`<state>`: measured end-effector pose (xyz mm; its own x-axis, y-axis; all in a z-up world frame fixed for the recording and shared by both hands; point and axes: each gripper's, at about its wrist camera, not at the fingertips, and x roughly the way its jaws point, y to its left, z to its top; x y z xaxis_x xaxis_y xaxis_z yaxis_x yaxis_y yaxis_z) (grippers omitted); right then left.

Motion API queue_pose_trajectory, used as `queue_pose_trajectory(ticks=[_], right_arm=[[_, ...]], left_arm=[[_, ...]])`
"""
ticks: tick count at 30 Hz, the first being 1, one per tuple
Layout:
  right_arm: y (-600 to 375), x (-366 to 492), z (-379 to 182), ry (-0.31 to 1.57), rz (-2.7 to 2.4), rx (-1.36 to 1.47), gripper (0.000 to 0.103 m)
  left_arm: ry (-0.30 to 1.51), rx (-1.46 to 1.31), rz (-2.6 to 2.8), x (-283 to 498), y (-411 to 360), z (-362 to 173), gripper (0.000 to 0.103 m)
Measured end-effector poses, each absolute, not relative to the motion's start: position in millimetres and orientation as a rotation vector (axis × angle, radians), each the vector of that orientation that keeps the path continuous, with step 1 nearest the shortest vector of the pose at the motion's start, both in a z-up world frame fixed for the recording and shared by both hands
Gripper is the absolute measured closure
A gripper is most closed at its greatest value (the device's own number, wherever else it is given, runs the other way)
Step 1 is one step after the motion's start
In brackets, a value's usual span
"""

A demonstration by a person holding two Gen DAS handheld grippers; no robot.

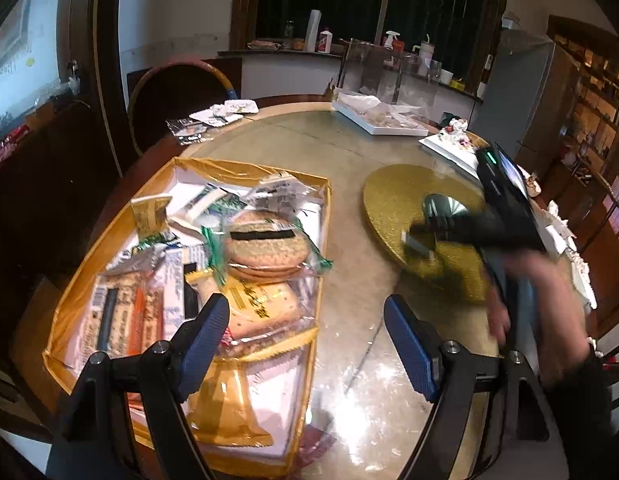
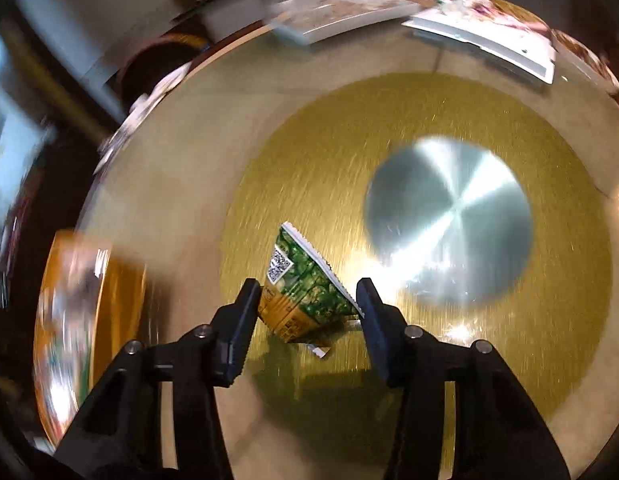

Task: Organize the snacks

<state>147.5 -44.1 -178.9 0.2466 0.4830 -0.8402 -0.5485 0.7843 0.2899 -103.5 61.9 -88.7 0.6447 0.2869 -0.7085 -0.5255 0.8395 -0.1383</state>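
A gold-rimmed tray (image 1: 245,168) at the left of the round table holds several wrapped snacks, among them round sesame cakes (image 1: 265,248). My left gripper (image 1: 305,332) hangs open over the tray's right edge with nothing between its blue pads (image 1: 207,332). To the right lies a gold disc (image 1: 389,192) with a silver circle (image 2: 449,220) at its centre. Over the gold disc (image 2: 389,120) my right gripper (image 2: 308,285) is shut on a green and yellow snack packet (image 2: 297,280), which touches both fingers. In the left wrist view the right gripper (image 1: 423,236) is blurred.
White trays (image 1: 373,120) with wrappers and a clear box (image 1: 385,72) stand at the table's far side. Loose wrappers (image 1: 221,114) lie at the far left by a chair back. A person's hand (image 1: 549,308) holds the right gripper at the right.
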Motion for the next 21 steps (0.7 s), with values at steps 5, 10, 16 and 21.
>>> queue_pose_trajectory(ticks=[5,10,16,21], right_arm=[[-96.0,50.2,-177.5,1.093,0.87,-0.151,0.053],[-143.6,-13.0,-171.7,1.05,1.004,-0.152,0.048],[-203.6,-48.5,-145.6,0.933,0.93,-0.019,0.03],[-204.9,-64.9,-161.1,0.988,0.931,-0.025,0.031]], left_arm=[[0.745,-0.358,0.405,-101.8,43.5,-91.6,0.023],[0.802,-0.362,0.271,-94.1,13.6,-103.0,0.023],[0.861,-0.404,0.17,-95.0,-5.5,-119.3,0.023],[0.911,-0.448,0.108,-88.7,-13.2,-129.3,0.024]])
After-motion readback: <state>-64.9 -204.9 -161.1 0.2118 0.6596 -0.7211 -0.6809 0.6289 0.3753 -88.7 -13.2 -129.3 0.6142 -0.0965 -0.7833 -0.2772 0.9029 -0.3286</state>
